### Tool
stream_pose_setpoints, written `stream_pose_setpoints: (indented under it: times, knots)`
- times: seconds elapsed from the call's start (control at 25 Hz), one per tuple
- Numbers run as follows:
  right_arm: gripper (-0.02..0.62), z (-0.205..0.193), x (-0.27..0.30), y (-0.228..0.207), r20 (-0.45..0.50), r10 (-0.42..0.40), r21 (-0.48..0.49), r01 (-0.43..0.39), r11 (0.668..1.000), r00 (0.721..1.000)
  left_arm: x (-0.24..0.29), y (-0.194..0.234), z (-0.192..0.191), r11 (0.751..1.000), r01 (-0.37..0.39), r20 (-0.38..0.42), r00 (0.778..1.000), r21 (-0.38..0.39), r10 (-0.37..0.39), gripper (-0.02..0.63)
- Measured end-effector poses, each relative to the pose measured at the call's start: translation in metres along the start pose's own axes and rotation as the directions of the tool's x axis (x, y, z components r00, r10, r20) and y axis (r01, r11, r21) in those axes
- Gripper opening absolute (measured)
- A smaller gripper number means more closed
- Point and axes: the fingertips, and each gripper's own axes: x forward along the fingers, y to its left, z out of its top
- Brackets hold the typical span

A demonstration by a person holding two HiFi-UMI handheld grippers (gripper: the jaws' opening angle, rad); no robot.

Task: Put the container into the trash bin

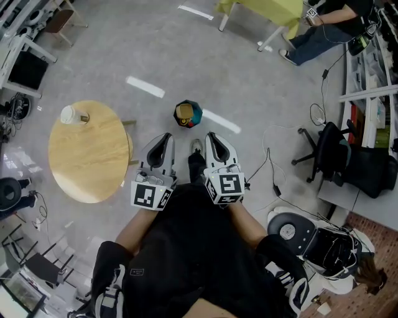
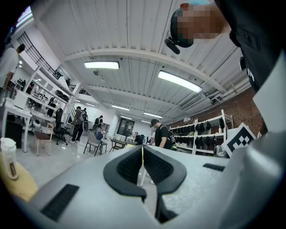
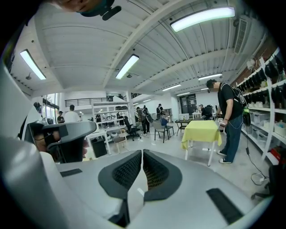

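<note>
The container is a white lidded cup [image 1: 74,115] standing upright at the far edge of a round wooden table [image 1: 93,155], left of me; it also shows at the left edge of the left gripper view as the cup [image 2: 8,157]. The trash bin [image 1: 188,113] is a small dark blue bin with a yellowish inside, on the floor ahead. My left gripper [image 1: 163,138] and right gripper [image 1: 212,138] are held side by side close to my body, pointing forward, both short of the bin. Both are shut with nothing between the pads [image 2: 142,162] [image 3: 141,166].
A yellow-clothed table [image 1: 267,9] stands far ahead with a person [image 1: 326,28] beside it. An office chair [image 1: 333,155] and cables [image 1: 273,180] lie on the floor to the right, with shelving [image 1: 367,93] behind. Desks and chairs stand at the left.
</note>
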Motion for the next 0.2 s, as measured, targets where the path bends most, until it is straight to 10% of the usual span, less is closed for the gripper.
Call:
stream_pose_setpoints:
  times: [0.2]
  knots:
    - [0.034,-0.0006,0.0021,-0.0019,-0.002,0.004,0.000,-0.004,1.000,1.000,0.0026,0.0007,-0.0009,1.000,-0.003,0.000,1.000,-0.003,0.003,0.017]
